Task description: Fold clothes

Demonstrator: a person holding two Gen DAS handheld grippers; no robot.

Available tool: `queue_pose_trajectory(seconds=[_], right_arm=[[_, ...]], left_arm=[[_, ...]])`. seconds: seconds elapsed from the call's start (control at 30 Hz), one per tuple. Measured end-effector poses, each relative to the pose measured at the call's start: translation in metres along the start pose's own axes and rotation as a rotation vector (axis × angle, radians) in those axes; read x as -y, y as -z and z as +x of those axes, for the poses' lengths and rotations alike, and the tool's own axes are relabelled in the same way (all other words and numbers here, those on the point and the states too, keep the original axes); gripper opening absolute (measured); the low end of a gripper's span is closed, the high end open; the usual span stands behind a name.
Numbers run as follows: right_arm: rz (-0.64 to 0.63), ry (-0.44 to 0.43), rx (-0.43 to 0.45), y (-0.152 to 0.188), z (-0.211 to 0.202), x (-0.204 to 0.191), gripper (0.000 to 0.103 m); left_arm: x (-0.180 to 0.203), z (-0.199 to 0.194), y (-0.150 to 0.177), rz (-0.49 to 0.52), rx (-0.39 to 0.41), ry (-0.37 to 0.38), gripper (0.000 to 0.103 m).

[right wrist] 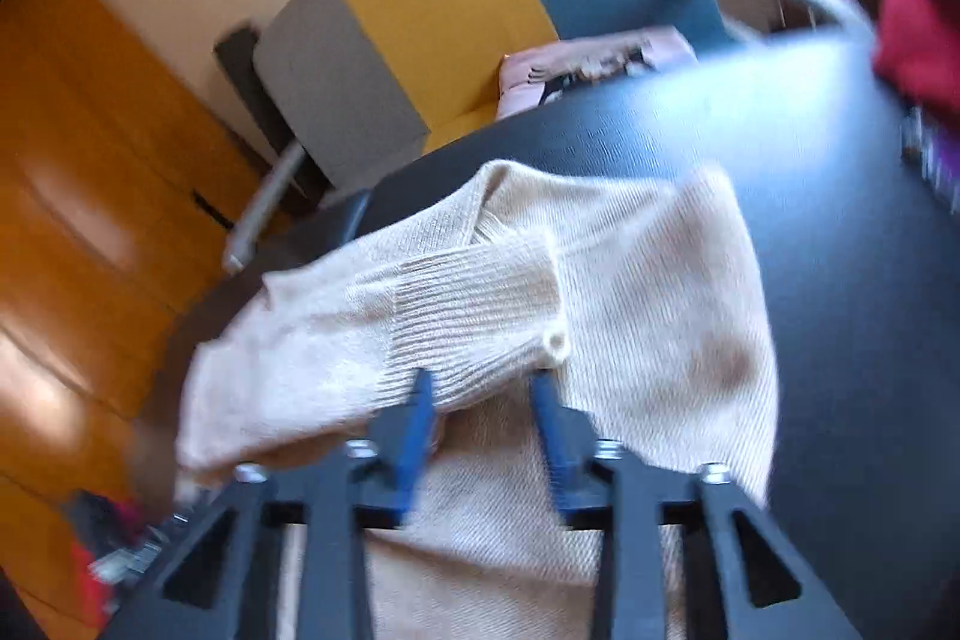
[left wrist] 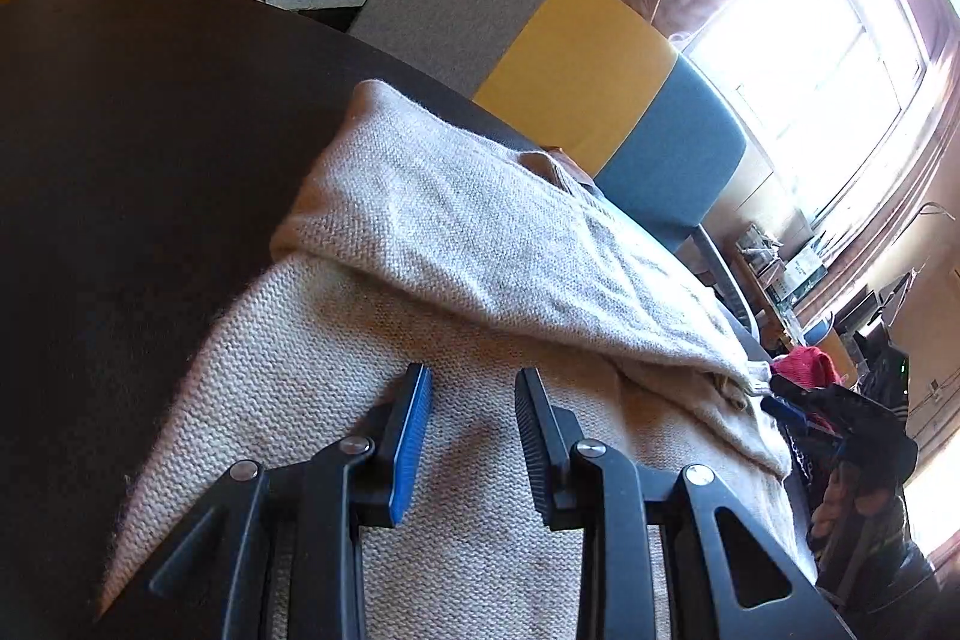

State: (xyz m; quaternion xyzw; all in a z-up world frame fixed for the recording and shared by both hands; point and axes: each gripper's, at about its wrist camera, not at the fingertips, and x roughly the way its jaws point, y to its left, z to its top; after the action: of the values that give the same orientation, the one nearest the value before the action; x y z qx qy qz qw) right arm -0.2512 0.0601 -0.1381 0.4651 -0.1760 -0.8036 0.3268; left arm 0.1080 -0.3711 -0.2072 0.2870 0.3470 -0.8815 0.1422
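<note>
Beige knit sweater [left wrist: 456,244] lies on the dark table [left wrist: 120,160], part-folded, one sleeve [right wrist: 432,304] laid across the body. Your left gripper [left wrist: 474,400] and right gripper [right wrist: 480,400] both hover over it, jaws spread, holding nothing. Mid-fold, by my read; any next fold needs an edge pinched. Long axis runs away from your left gripper toward the striped chair [left wrist: 576,64]; which end leads, unclear.

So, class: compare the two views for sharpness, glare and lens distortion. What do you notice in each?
Left wrist view: sharp, the sweater knit clearly resolved, but the window is blown out to white glare. Right wrist view: motion-blurred throughout, the sweater and right tool smeared. Both: fisheye bending curves the table edge.
</note>
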Motion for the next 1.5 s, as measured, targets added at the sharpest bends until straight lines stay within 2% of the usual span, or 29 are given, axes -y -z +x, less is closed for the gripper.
queue_pose_trajectory(seconds=[0.03, 0.1, 0.2, 0.23, 0.27, 0.33, 0.43, 0.6, 0.73, 0.83, 0.9, 0.97, 1.03, 1.1, 1.17, 1.23, 1.33, 1.4, 1.5], right_arm=[[0.048, -0.042, 0.005, 0.0, 0.001, 0.006, 0.055], [0.135, -0.111, 0.014, 0.0, 0.003, 0.016, 0.057], [0.19, -0.102, 0.005, -0.003, 0.014, 0.018, 0.056], [0.194, -0.087, -0.006, -0.004, 0.019, 0.017, 0.046], [0.188, -0.066, -0.018, -0.004, 0.023, 0.015, 0.027], [0.144, -0.032, -0.012, -0.004, 0.02, 0.006, 0.006], [0.062, 0.006, 0.02, -0.005, 0.006, -0.012, 0.006], [0.029, -0.005, 0.08, 0.001, -0.03, -0.017, 0.006], [0.067, 0.057, 0.045, 0.011, -0.031, 0.004, 0.006], [0.106, 0.11, 0.009, 0.021, -0.028, 0.022, 0.011], [0.1, 0.14, 0.019, 0.023, -0.035, 0.026, 0.011], [0.08, 0.167, 0.042, 0.024, -0.047, 0.027, 0.019], [0.052, 0.161, 0.068, 0.02, -0.057, 0.021, 0.019], [-0.002, 0.149, 0.082, 0.014, -0.062, 0.007, 0.022], [-0.083, 0.154, 0.076, 0.008, -0.056, -0.015, 0.035], [-0.17, 0.179, 0.057, 0.002, -0.042, -0.038, 0.039], [-0.269, 0.261, 0.013, 0.006, -0.011, -0.054, 0.039], [-0.338, 0.334, -0.021, 0.013, 0.012, -0.057, 0.039], [-0.424, 0.374, 0.01, 0.02, 0.022, -0.06, 0.042]], left_arm=[[0.001, 0.0, 0.0, 0.002, 0.0, -0.002, 0.029], [0.001, 0.0, 0.0, 0.005, -0.001, -0.006, 0.029], [0.005, 0.002, 0.0, 0.006, -0.001, -0.009, 0.029], [0.007, 0.003, 0.0, 0.005, -0.001, -0.009, 0.029], [0.007, 0.002, 0.0, 0.004, -0.001, -0.009, 0.029], [0.007, 0.002, 0.0, 0.002, -0.001, -0.007, 0.029], [0.004, 0.002, 0.001, -0.003, 0.0, -0.001, 0.029], [-0.001, 0.0, 0.0, -0.01, -0.002, 0.008, 0.029], [-0.004, -0.003, 0.0, -0.029, -0.007, 0.027, 0.029], [-0.003, -0.008, -0.001, -0.029, -0.02, 0.024, 0.029], [0.003, -0.012, -0.01, 0.0, -0.013, 0.002, 0.029], [0.01, -0.015, -0.019, 0.028, -0.007, -0.02, 0.029], [0.017, -0.019, -0.028, 0.057, 0.0, -0.042, 0.029], [0.023, -0.022, -0.037, 0.086, 0.006, -0.064, 0.03], [0.03, -0.026, -0.046, 0.114, 0.012, -0.086, 0.031], [0.038, -0.026, -0.056, 0.147, 0.02, -0.109, 0.031], [0.059, 0.002, -0.069, 0.24, -0.003, -0.151, 0.033], [0.065, 0.023, -0.066, 0.296, -0.042, -0.2, 0.033], [0.061, 0.062, -0.054, 0.38, -0.104, -0.312, 0.034]])
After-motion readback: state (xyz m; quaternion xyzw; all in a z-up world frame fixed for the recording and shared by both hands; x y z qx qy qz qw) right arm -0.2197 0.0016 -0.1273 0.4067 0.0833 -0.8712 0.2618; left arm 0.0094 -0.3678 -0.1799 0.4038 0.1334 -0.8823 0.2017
